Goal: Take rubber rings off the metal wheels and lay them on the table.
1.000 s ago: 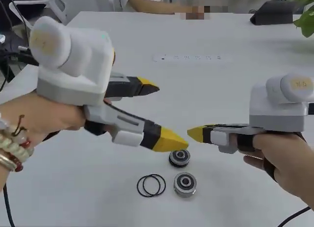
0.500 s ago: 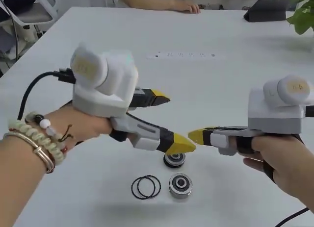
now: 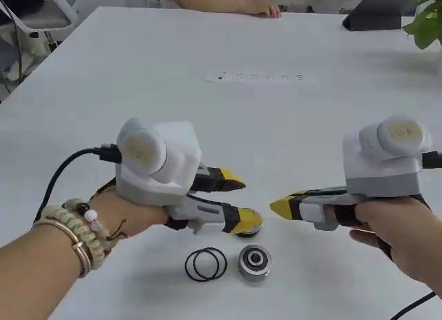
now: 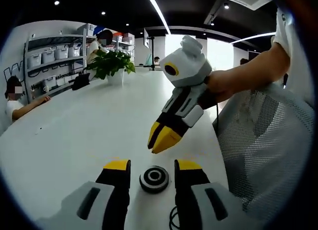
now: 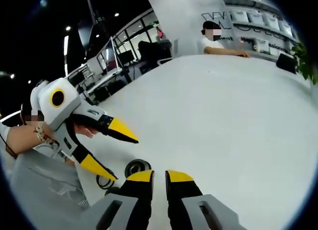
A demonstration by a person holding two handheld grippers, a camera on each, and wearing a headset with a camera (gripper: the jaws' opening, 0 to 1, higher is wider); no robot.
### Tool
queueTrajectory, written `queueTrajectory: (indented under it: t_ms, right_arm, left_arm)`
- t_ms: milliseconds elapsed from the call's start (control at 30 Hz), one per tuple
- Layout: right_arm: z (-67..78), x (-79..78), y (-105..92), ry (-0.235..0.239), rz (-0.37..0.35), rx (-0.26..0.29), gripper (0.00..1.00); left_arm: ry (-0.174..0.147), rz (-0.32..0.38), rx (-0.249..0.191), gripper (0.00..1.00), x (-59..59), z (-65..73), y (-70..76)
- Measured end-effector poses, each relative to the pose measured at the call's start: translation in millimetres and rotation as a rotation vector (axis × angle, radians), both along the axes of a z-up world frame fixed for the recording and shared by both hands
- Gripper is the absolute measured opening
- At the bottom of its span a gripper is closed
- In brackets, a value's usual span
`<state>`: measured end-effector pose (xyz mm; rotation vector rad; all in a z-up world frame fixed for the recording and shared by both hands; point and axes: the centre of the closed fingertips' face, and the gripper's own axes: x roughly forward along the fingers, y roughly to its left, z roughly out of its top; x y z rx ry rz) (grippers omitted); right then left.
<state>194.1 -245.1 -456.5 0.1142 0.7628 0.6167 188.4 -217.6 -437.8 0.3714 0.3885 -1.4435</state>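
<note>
While the left tool (image 3: 238,199) hangs low over the counter (image 3: 290,126), its jaws stand wide apart and straddle one metal wheel (image 4: 154,179). The left gripper view shows a gap on each side of this wheel, so neither jaw touches it and nothing is gripped. The wheel lies flat on the counter and shows dark bands around its rim. In the head view, the lower jaw of the left tool partly covers it.

The right tool (image 3: 282,208) is held level, just beside the left tool, with its tip pointing towards it above the counter. Its jaws are drawn together to a narrow slit and hold nothing.

A second metal wheel (image 3: 255,260) lies flat on the counter, nearer the person, close to the first wheel but apart from it. Its rim looks like bare metal.

Two rubber rings (image 3: 206,263) lie flat on the counter just beside the second metal wheel, on its left in the head view. The two rings overlap each other.
</note>
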Motion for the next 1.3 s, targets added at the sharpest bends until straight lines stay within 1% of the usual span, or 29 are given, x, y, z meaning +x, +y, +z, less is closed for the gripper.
queueTrajectory:
  t_ms: [67,100,133,167,200,267,333,400,467,533,567,600,700,800,833,933,1000,1033,1067,1200,1300]
  right_arm:
    - [-2.7,-1.7,0.8,0.003,0.018,-0.011,0.07]
    - [-4.1,-2.8,1.5,0.007,0.028,-0.017,0.07]
    - [-5.1,-3.6,2.2,0.01,0.034,-0.021,0.07]
    - [-6.6,-4.7,3.0,0.012,0.047,-0.033,0.07]
    - [-7.2,-5.4,3.6,0.013,0.053,-0.038,0.08]
    - [-8.5,-6.8,4.5,0.017,0.064,-0.044,0.08]
    - [-9.3,-8.8,6.1,0.02,0.075,-0.044,0.08]
    - [-10.5,-10.5,7.4,0.025,0.088,-0.047,0.08]
    - [-12.8,-13.5,8.9,0.034,0.107,-0.061,0.07]
    - [-14.5,-15.5,10.2,0.039,0.121,-0.071,0.07]
    - [-17.3,-17.8,12.2,0.042,0.145,-0.077,0.08]
    - [-17.9,-19.4,14.4,0.044,0.162,-0.079,0.08]
    - [-18.7,-22.2,19.0,0.041,0.194,-0.085,0.1]
    - [-19.5,-22.4,21.2,0.034,0.208,-0.091,0.13]
    - [-20.0,-22.3,21.6,0.03,0.21,-0.094,0.13]
    - [-21.2,-22.5,23.9,0.022,0.219,-0.098,0.16]
    - [-22.6,-23.8,27.7,0.019,0.229,-0.098,0.18]
    - [-23.0,-23.5,28.6,0.014,0.223,-0.099,0.19]
    - [-22.3,-22.3,28.5,-0.001,0.23,-0.106,0.19]
    - [-21.6,-20.4,29.4,-0.016,0.223,-0.108,0.24]
    - [-22.0,-18.5,30.2,-0.033,0.225,-0.118,0.25]
  left_arm:
    - [0.006,0.004,0.008,0.22,0.8,-4.7,1.8]
    - [0.012,0.01,0.014,0.17,1.7,-7.0,3.1]
    - [0.021,0.014,0.014,0.15,2.0,-7.9,3.5]
    - [0.033,0.02,0.009,0.14,2.4,-8.7,3.2]
    - [0.039,0.022,0.005,0.15,1.9,-8.7,2.6]
    - [0.044,0.025,0.002,0.15,1.8,-9.0,1.7]
    - [0.046,0.021,0.01,0.14,0.7,-12.5,1.1]
    - [0.048,0.018,0.029,0.14,-1.0,-17.9,2.0]
    - [0.054,0.017,0.037,0.13,-2.6,-21.3,2.5]
    - [0.051,0.022,0.04,0.12,-2.0,-22.0,2.8]
    - [0.052,0.028,0.033,0.11,-0.5,-21.1,1.7]
    - [0.057,0.031,0.037,0.11,-0.6,-21.6,1.9]
    - [0.051,0.036,0.035,0.09,-0.1,-20.9,2.0]
    - [0.046,0.036,0.034,0.09,-0.6,-20.5,1.9]
    - [0.033,0.031,0.036,0.09,0.1,-20.5,1.9]
    - [0.022,0.027,0.04,0.09,-0.7,-20.6,1.5]
    - [0.009,0.021,0.046,0.09,-0.7,-20.8,1.6]
    - [0.007,0.016,0.047,0.08,-1.1,-21.0,1.6]
    - [0.008,0.016,0.044,0.07,-2.8,-20.0,0.2]
    - [0.005,0.012,0.051,0.07,-4.3,-19.3,2.1]
    - [0.005,0.013,0.051,0.07,-3.5,-20.0,2.2]
